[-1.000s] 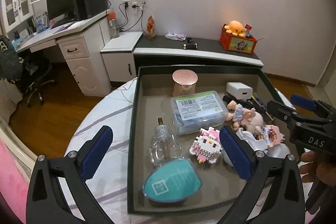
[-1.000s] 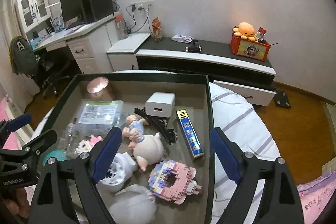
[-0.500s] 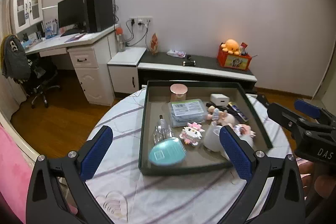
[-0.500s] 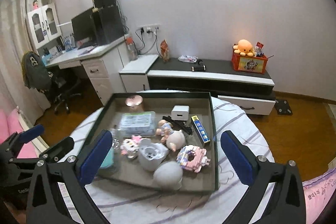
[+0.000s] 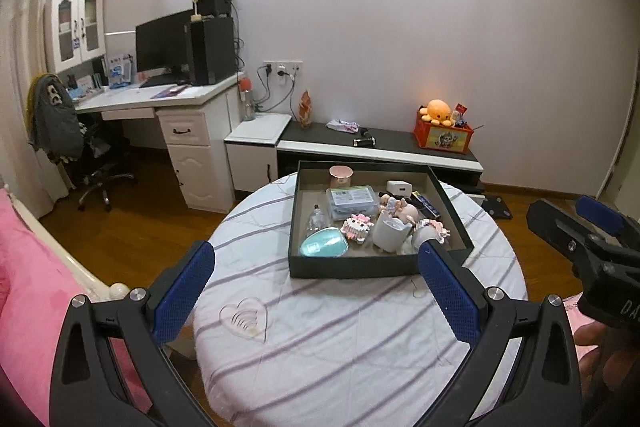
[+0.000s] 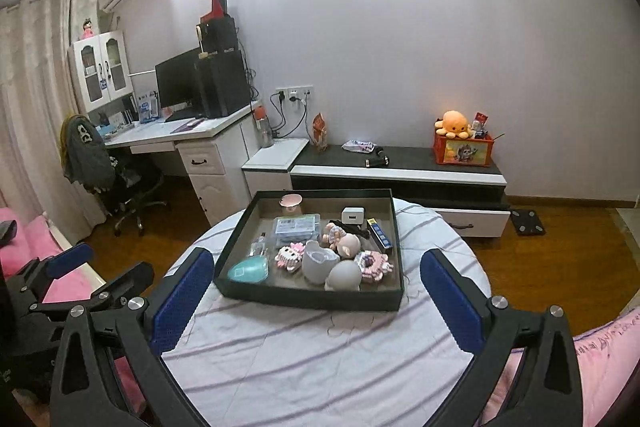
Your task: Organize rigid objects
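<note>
Both tongs have drawn well back from the tray since the earlier frames, when they hung close over its contents; now the whole round bench [image 5: 352, 339] shows beneath them. Left tongs [image 5: 316, 283] stand wide with nothing between the blue pads, and right tongs [image 6: 316, 285] likewise stand wide and empty.

Centre frame in both views sits the dark tray [image 6: 304, 297] on the striped cloth, toward the far side of the bench. Packed inside it are a teal oval case [image 6: 248, 271] at the lower left corner, a clear small bottle [image 5: 316, 221] just behind it, a clear plastic box [image 6: 296, 227] with a label, a pink-lidded jar [image 5: 341, 175] at the back, a white charger [image 6: 353, 215], a narrow blue box [image 6: 380, 235] along the right wall, a pink block figure [image 6: 289, 255], a doll [image 6: 340, 241], a white cup [image 5: 390, 233], a pale egg-shaped piece [image 6: 344, 275], and a second pink block model [image 6: 374, 263].

These all look light and stiff. Block models would likely shed pieces under a hard squeeze, so take them across their broad flat faces. The bottle is probably glass, smooth and slippery; grip its body, not its neck. The cup's rim seems chipped or cut out, though the view is too small to be sure. The box and charger offer flat parallel sides, the easiest holds.
</note>
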A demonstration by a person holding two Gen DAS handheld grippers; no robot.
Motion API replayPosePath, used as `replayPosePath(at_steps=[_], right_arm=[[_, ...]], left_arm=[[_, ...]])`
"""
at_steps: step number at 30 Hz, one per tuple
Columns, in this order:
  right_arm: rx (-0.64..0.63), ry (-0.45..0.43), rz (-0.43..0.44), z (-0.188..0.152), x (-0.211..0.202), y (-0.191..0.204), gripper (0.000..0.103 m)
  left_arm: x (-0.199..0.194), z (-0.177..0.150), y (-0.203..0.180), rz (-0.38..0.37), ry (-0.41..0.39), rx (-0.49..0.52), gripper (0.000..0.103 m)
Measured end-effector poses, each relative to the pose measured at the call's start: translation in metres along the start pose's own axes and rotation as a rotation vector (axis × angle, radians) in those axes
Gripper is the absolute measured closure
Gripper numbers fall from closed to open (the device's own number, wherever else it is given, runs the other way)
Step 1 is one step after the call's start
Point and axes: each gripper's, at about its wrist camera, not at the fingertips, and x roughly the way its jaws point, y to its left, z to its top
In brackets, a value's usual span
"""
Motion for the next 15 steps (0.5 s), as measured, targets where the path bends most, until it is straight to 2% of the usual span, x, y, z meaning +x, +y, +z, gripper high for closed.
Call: replayPosePath(at_steps=[8, 15], right_arm=[[0.027, -0.056, -0.027, -0.029, -0.060, 0.000, 0.000], [0.031, -0.102, -0.061, -0.051, -0.101, 0.003, 0.000]], left_arm=[[-0.067, -0.022, 0.002, 0.021, -0.087, -0.022, 0.000], [-0.108, -0.038, 0.000, 0.038, -0.152, -0.011, 0.000]])
